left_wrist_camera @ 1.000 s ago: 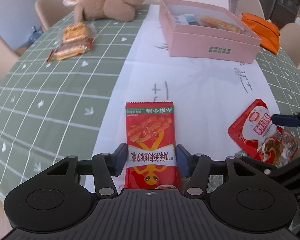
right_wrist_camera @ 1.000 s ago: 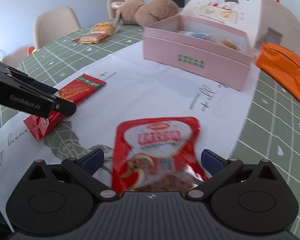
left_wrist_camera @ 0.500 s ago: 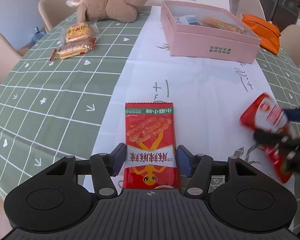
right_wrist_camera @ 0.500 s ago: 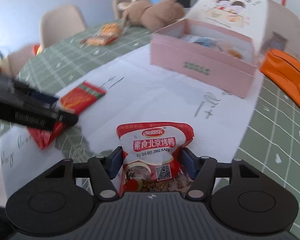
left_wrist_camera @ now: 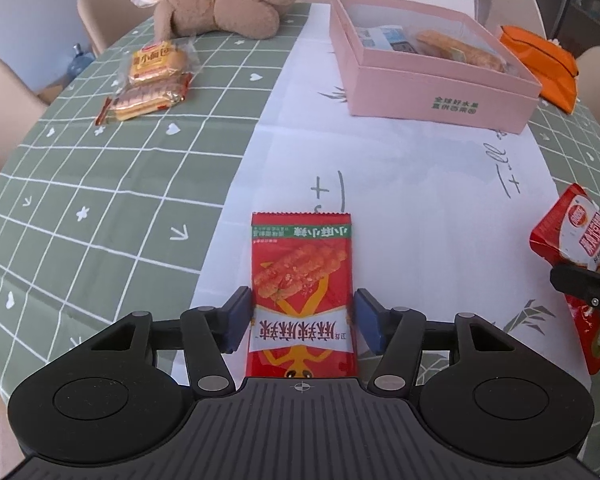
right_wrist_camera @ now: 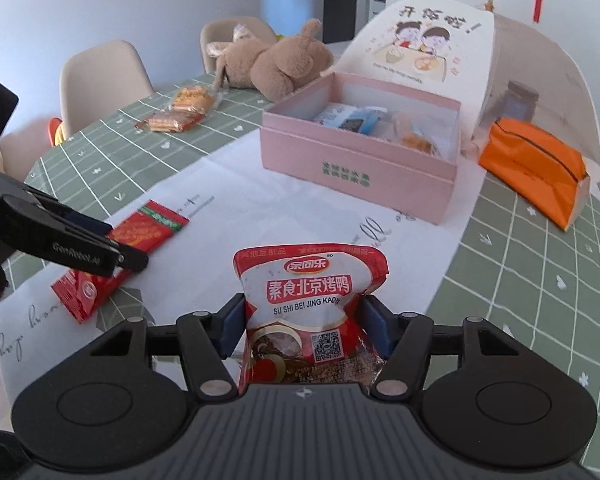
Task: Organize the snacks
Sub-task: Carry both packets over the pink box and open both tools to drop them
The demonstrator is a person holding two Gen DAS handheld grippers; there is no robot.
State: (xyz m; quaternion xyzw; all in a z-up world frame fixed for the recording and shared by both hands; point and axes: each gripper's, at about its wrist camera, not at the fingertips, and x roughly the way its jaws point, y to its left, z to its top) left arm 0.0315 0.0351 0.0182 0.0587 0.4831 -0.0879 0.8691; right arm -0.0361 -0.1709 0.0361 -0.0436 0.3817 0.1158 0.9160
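Note:
A red twisted-snack packet [left_wrist_camera: 302, 272] lies flat on the white runner. My left gripper [left_wrist_camera: 302, 320] straddles its near half, pads right beside both long edges without squeezing it; the right wrist view shows the same packet [right_wrist_camera: 148, 230] under that gripper [right_wrist_camera: 132, 260]. My right gripper [right_wrist_camera: 304, 328] is shut on a red-and-white roast-duck pouch [right_wrist_camera: 310, 280], pinched at its waist and held upright above the table. The left wrist view has this pouch [left_wrist_camera: 580, 232] at its right edge. The open pink box [right_wrist_camera: 356, 172] [left_wrist_camera: 440, 100] farther back holds a few snacks.
Two biscuit packs [left_wrist_camera: 152, 80] lie on the green checked cloth at the left, near a brown plush toy [left_wrist_camera: 228, 4]. An orange pouch [right_wrist_camera: 536, 164] sits right of the box, and a domed food cover [right_wrist_camera: 432, 40] stands behind it. Beige chairs ring the table.
My right gripper closed on the roast-duck pouch and raised it off the table, standing it upright. The left gripper stayed around the red packet.

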